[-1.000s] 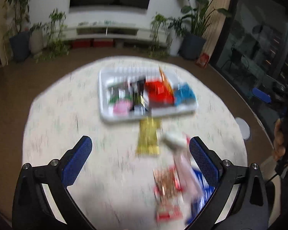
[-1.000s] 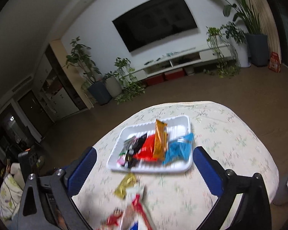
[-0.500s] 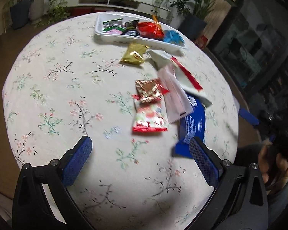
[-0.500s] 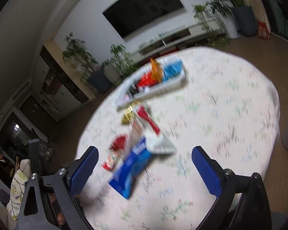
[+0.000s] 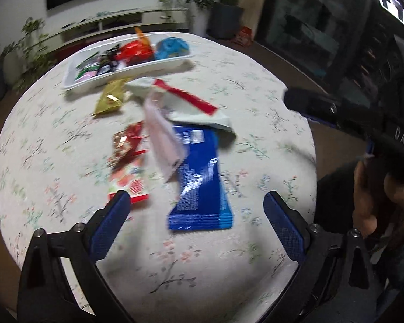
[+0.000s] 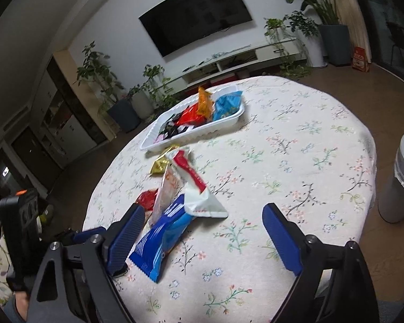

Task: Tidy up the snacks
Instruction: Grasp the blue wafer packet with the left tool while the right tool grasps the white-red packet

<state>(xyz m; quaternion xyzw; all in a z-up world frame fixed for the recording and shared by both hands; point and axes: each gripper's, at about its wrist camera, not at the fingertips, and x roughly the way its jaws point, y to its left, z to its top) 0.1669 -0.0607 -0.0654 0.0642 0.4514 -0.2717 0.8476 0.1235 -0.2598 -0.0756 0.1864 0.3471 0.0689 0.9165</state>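
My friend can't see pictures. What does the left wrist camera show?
A blue snack packet lies on a flowery tablecloth just ahead of the left gripper, whose empty jaws are closing. More loose snacks trail back to a white tray full of packets.

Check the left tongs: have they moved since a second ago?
Yes. The left tongs came down and closer to the table: the white tray now sits farther off, and the blue packet lies between the closing jaws.

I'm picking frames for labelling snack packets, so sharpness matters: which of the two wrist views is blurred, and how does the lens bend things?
Left wrist view: motion-smeared, so the blue packet and white tray look soft and print is unreadable. Right wrist view: sharper, with the blue packet and tray crisp. Both: fisheye bowing of the table, dark corners.
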